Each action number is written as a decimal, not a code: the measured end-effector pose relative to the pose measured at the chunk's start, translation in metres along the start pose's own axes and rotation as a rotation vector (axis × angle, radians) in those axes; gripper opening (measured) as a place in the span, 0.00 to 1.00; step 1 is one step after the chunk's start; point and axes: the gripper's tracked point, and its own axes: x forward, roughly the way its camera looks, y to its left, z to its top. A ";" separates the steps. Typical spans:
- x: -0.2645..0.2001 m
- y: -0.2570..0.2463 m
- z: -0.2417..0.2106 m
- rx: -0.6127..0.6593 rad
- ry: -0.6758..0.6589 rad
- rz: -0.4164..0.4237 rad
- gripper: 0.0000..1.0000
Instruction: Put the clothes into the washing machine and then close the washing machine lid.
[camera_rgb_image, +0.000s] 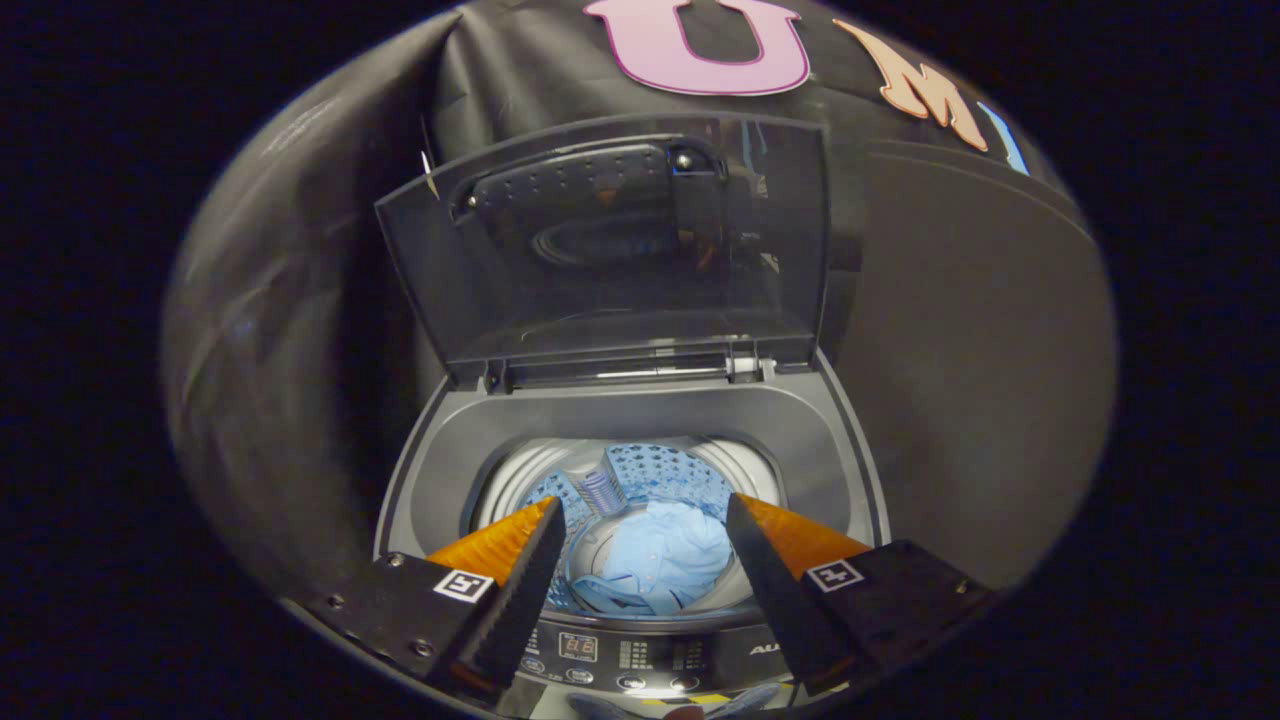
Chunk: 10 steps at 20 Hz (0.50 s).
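Hand-held gripper (645, 520) hovers over the washing machine (430, 470), fingers spread wide and holding nothing — light blue clothes (660, 565) lie in the drum below, between them; lid (610, 250) stands upright, open.

A top-loading washing machine (632, 420) stands with its tinted lid (610, 250) raised upright at the back, the hinge just behind the round drum opening. A light blue garment (660, 565) lies crumpled at the bottom of the drum (660, 480), below its perforated blue-lit wall. The gripper (643, 515) hovers above the machine's front edge with its orange-backed fingers (520, 570) spread apart and empty, the garment showing in the gap between them and the control panel (625, 655) just beneath their tips.
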 end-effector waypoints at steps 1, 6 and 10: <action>-0.005 0.004 0.004 0.015 0.002 0.003 0.98; -0.026 0.017 0.042 0.031 -0.058 0.012 0.98; -0.044 0.033 0.081 -0.036 -0.143 -0.017 0.98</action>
